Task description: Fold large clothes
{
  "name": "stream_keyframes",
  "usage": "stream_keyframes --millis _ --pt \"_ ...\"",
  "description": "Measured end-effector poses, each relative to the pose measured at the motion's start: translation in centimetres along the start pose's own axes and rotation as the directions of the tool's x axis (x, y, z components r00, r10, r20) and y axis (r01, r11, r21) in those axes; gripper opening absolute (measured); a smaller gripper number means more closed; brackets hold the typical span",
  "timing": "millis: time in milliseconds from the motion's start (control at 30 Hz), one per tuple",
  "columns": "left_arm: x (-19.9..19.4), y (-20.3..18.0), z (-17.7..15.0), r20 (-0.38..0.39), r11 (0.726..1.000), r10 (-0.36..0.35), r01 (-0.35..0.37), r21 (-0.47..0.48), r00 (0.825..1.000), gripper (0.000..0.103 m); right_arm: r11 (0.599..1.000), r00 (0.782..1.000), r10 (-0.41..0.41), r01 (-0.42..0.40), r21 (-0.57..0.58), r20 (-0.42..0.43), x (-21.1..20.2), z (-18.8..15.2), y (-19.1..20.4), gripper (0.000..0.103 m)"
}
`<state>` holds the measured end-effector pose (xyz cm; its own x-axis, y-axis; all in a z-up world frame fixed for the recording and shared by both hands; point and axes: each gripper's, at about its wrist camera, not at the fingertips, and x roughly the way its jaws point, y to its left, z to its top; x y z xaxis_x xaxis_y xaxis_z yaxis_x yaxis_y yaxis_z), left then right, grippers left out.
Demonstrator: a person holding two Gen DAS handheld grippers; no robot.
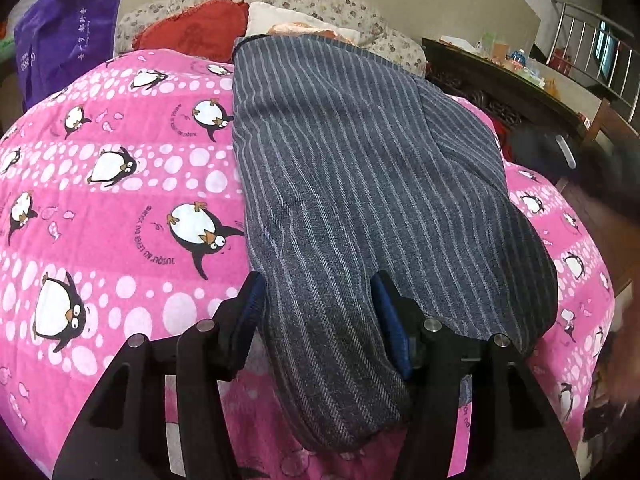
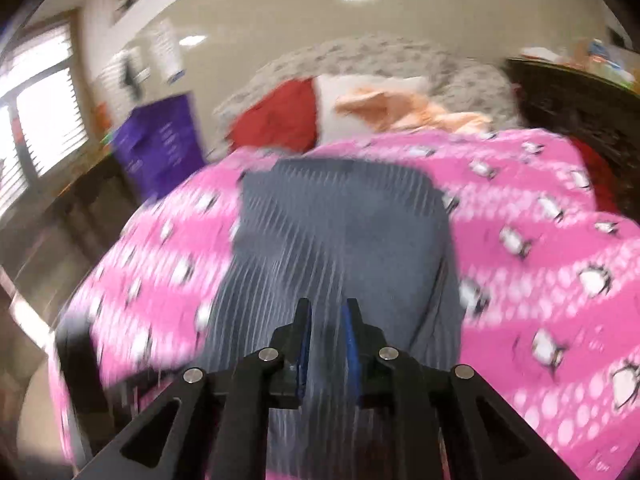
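In the left wrist view, the left claw [image 1: 318,304] stood about half open, its blue-padded fingers [image 1: 251,312] straddling the near end of the striped grey garment [image 1: 360,184] without visibly pinching it. The garment lay lengthwise on the bed, already doubled into a long band over the pink penguin quilt [image 1: 120,200]. It looked like a soft, thick woven twill with pale pinstripes, its near end rounded and bulky. If the claw closed on only the top layer, I judged the fold could come apart or drag askew on the slippery-looking quilt.

In the right wrist view, heavily blurred, the right claw [image 2: 326,320] showed a narrow gap between its fingers, hovering above the same garment [image 2: 340,220]; cloth appeared behind the gap, but nothing seemed gripped. A red cushion [image 2: 280,120] and peach cloth [image 2: 400,112] sat beyond. A hasty grab here might bunch the fabric.
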<state>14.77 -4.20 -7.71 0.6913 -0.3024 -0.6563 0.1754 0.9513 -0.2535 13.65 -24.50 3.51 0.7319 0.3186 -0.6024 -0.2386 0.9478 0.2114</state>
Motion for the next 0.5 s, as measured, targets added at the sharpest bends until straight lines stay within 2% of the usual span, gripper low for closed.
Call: stream_keyframes --millis 133,200,300,367,500 --pt "-0.1 0.2 -0.1 0.004 1.000 -0.013 0.013 -0.011 1.000 0.055 0.996 1.000 -0.019 0.019 0.091 0.002 5.2 3.9 -0.4 0.017" --pt "-0.2 0.4 -0.2 0.006 1.000 -0.020 0.021 -0.020 1.000 0.056 0.988 0.999 -0.019 0.025 0.152 -0.042 9.0 4.7 -1.7 0.017" --pt "-0.1 0.7 -0.2 0.003 0.999 -0.039 0.040 -0.038 0.999 0.058 0.992 0.996 -0.038 0.048 0.120 -0.086 12.8 4.9 -3.3 0.017" --pt "0.1 0.7 -0.1 -0.004 0.998 -0.047 0.047 -0.045 0.999 0.060 0.990 0.994 0.019 -0.004 0.142 -0.105 14.6 4.5 -4.8 0.014" --pt "0.6 1.0 0.0 -0.016 0.996 -0.057 0.056 -0.064 0.998 0.063 0.987 0.990 0.066 -0.047 0.153 -0.123 16.4 4.1 -5.7 0.014"
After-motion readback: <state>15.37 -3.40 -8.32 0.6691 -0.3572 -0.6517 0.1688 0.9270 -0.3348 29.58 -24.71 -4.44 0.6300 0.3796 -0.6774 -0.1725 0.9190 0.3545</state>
